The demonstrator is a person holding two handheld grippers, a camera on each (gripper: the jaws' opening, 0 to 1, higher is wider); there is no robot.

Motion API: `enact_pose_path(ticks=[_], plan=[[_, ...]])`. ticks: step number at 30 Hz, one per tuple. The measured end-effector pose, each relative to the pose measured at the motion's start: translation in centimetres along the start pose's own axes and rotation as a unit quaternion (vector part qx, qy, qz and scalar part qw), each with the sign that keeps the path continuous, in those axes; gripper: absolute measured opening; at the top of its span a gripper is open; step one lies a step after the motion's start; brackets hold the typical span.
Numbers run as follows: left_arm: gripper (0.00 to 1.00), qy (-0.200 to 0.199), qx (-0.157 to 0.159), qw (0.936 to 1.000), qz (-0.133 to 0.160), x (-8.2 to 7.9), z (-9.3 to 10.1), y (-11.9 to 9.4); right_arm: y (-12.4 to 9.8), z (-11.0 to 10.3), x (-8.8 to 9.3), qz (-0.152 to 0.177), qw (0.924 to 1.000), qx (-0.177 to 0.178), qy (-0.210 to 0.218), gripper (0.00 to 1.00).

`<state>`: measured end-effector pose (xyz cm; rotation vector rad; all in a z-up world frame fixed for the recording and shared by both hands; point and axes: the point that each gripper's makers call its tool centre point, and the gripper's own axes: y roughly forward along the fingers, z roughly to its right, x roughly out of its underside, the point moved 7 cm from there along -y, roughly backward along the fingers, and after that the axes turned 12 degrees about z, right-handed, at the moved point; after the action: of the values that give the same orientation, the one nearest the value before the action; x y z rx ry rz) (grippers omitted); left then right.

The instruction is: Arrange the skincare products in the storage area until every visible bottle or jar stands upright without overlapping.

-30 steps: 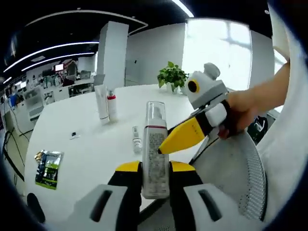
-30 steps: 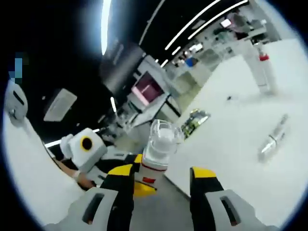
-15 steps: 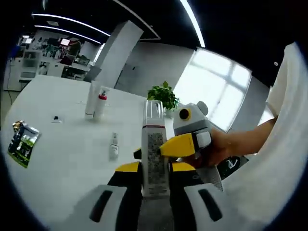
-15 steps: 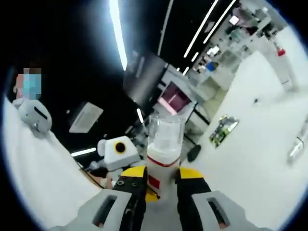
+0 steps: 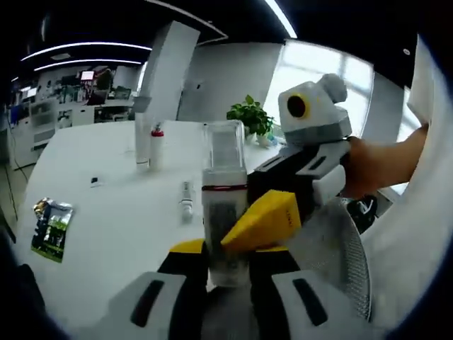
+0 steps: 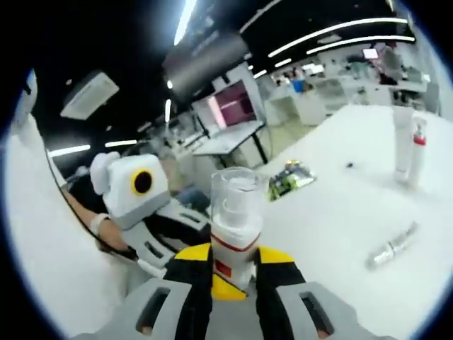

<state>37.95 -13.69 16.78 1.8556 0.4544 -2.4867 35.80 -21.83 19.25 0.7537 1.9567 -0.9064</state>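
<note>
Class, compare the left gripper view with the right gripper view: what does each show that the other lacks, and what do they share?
Left gripper view: a plant, a mesh chair and a window. Right gripper view: a pink screen. Both: the pump bottle held in the left tongs and right tongs, the table, a packet, a small bottle lying flat, a standing tube.

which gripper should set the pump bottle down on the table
Right, likely. Both grippers, left and right, clamp the pump bottle; the right grips nearer its cap, the left at its base, which must land on the table.
</note>
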Motion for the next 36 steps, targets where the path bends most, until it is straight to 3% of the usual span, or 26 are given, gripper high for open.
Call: enact_pose_path(ticks=[4,13,19,22,25,28,30,31,36], plan=[[0.18,0.007,-0.014,0.9997,-0.017,0.4,-0.3,0.0,0.4,-0.4,0.3,-0.011,0.999,0.025,-0.035,0.17],[0.18,0.01,-0.054,0.9984,0.011,-0.5,-1.3,-0.4,1.3,-0.5,-0.7,0.014,0.9986,0.038,-0.034,0.19],[0.18,0.037,-0.082,0.9959,-0.006,0.0,-2.0,-0.3,1.6,-0.3,-0.2,0.005,0.998,0.063,0.002,0.2],[0.18,0.039,-0.096,0.9946,-0.007,0.1,-2.4,-0.3,1.6,-0.2,-0.1,0.016,0.9967,0.075,0.028,0.18],[0.18,0.072,-0.099,0.9923,-0.02,0.4,-2.3,-0.1,1.9,0.0,0.0,0.017,0.9955,0.085,0.037,0.18],[0.18,0.08,-0.106,0.9909,-0.019,0.5,-2.4,-0.1,2.3,0.1,0.0,0.032,0.9922,0.101,0.065,0.18],[0.18,0.091,-0.114,0.9891,-0.019,0.4,-2.7,-0.2,2.4,0.1,0.0,0.034,0.9919,0.104,0.066,0.17],[0.18,0.088,-0.116,0.9892,-0.019,0.4,-2.7,-0.2,2.3,0.5,0.0,0.033,0.9919,0.113,0.047,0.14],[0.18,0.118,-0.113,0.9863,-0.023,0.6,-2.6,-0.1,2.3,0.5,0.1,0.031,0.9933,0.098,0.054,0.13]])
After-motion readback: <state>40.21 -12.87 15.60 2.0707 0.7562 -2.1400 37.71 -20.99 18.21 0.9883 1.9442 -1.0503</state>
